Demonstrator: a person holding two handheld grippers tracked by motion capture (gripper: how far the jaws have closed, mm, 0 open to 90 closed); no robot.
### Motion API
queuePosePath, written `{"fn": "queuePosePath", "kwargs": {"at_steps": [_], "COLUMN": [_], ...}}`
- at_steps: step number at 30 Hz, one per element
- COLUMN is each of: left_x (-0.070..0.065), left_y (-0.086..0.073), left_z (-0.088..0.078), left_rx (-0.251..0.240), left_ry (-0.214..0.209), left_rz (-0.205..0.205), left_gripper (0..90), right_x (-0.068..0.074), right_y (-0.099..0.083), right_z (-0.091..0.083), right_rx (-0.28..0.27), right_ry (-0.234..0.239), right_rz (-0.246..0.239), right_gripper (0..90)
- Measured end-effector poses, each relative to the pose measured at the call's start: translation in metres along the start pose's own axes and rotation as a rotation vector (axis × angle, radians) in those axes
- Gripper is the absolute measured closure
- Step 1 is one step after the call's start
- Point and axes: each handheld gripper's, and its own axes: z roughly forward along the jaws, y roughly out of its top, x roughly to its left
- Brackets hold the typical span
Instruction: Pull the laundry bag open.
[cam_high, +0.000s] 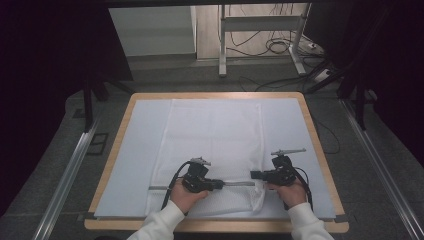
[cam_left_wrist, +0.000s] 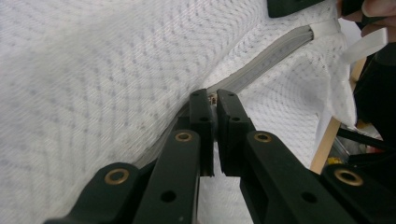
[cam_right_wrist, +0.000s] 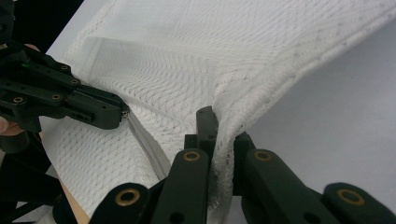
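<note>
A wooden-edged table (cam_high: 114, 150) under a pale sheet (cam_high: 135, 150) carried a white mesh laundry bag (cam_high: 215, 130), which lay flat across the middle with its zipped end at the near edge by the person's hands. The right gripper (cam_right_wrist: 219, 135) was clamped on a bunched fold of mesh at the bag's near right corner. The left gripper (cam_left_wrist: 214, 100), its jaws pressed together, pinched the small zipper pull (cam_left_wrist: 213, 99) on the grey zipper (cam_left_wrist: 275, 49) running along that end.
</note>
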Motion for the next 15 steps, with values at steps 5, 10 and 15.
{"fn": "queuePosePath", "kwargs": {"at_steps": [5, 10, 15], "left_x": [0.004, 0.008, 0.01], "left_y": [-0.001, -0.003, -0.006], "left_z": [-0.002, -0.007, -0.009], "left_rx": [0.003, -0.007, -0.01], "left_ry": [0.002, 0.004, 0.009], "left_rz": [-0.007, -0.02, -0.031], "left_gripper": [86.9, 86.9, 86.9], "right_x": [0.0, 0.0, 0.001], "right_y": [0.0, 0.0, 0.0], "right_z": [0.0, 0.0, 0.001], "right_rx": [0.0, 0.0, 0.001], "right_ry": [0.002, 0.006, 0.001], "right_rz": [-0.001, -0.001, -0.005], "right_gripper": [88.2, 88.2, 88.3]}}
